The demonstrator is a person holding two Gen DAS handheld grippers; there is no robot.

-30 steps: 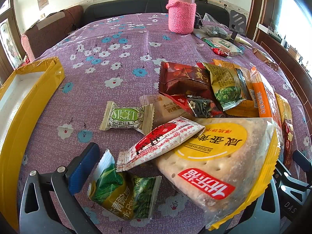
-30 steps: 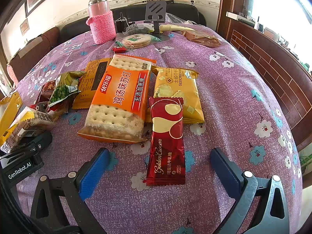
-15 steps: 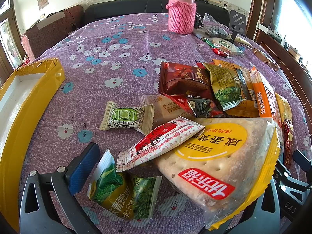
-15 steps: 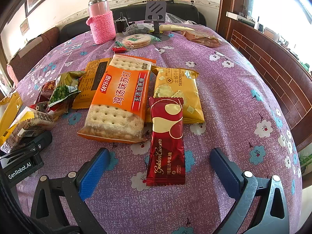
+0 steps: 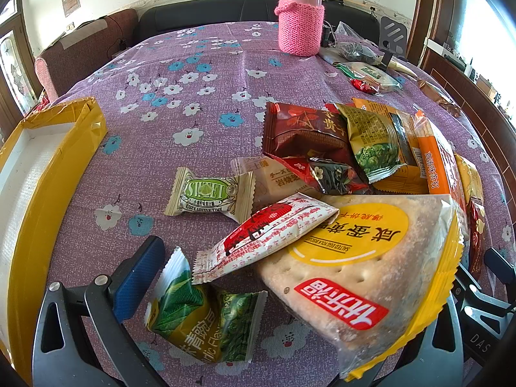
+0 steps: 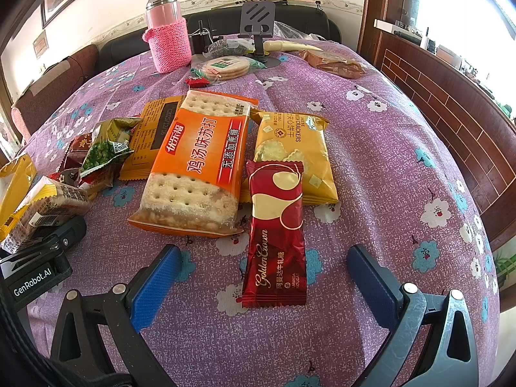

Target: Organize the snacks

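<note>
Snack packets lie in a pile on the purple flowered tablecloth. In the left wrist view my left gripper point(image 5: 283, 293) is open; between its fingers lie a green pea packet point(image 5: 206, 319), a red-and-white sachet point(image 5: 264, 235) and a big yellow cracker pack point(image 5: 364, 258), which hides the right finger. A yellow box point(image 5: 48, 174) stands at the left. In the right wrist view my right gripper point(image 6: 261, 274) is open around the lower end of a red Golden Crown bar point(image 6: 275, 235). An orange cracker pack point(image 6: 200, 164) and a yellow cracker bag point(image 6: 293, 154) lie beyond it.
A pink flask in a knitted sleeve point(image 6: 167, 35), a phone stand point(image 6: 258, 29), round crackers point(image 6: 225, 67) and other wrapped items stand at the table's far side. A sofa lies behind and a wooden wall to the right. A green sweet wrapper point(image 5: 209, 193) lies near the box.
</note>
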